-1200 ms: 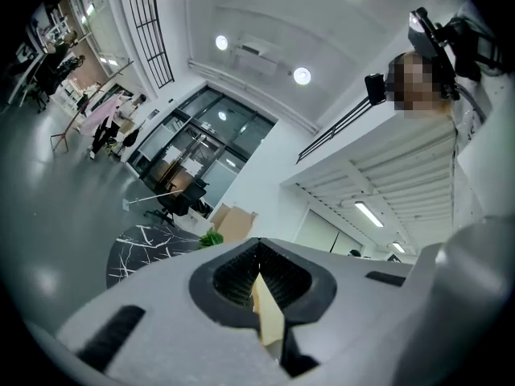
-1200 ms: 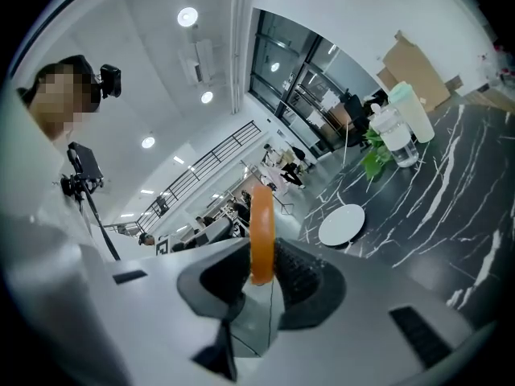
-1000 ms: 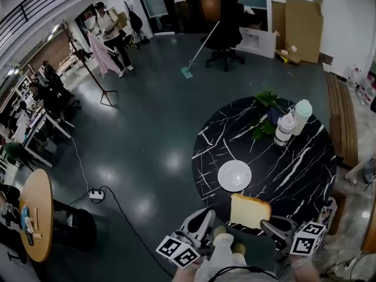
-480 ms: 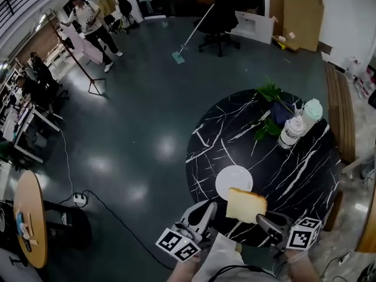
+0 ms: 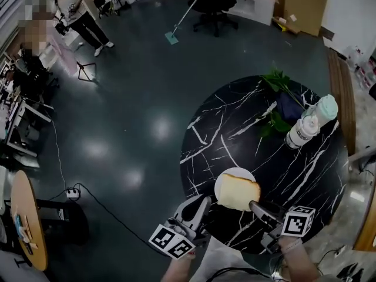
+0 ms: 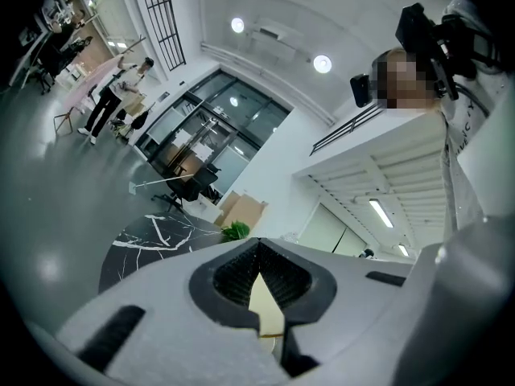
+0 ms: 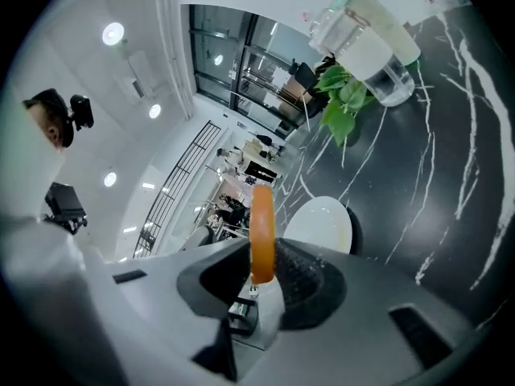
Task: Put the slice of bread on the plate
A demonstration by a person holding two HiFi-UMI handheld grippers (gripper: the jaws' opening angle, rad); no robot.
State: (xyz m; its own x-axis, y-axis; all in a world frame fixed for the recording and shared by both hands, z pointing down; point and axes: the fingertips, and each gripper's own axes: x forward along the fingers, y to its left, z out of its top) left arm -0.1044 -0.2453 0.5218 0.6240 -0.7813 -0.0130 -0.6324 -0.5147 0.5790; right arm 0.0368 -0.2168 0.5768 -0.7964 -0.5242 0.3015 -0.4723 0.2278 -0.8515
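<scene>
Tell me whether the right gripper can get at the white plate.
Probably yes. The right gripper is shut on the bread slice, which overlaps the plate in the head view. The plate shows bare in the right gripper view, and the bottles and plant stand across the table.

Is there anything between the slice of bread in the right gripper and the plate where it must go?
Nothing visible does. The slice of bread, held in the right gripper, hangs over the plate, whose white surface is bare. The bottles and the leafy plant stand at the table's far side.
</scene>
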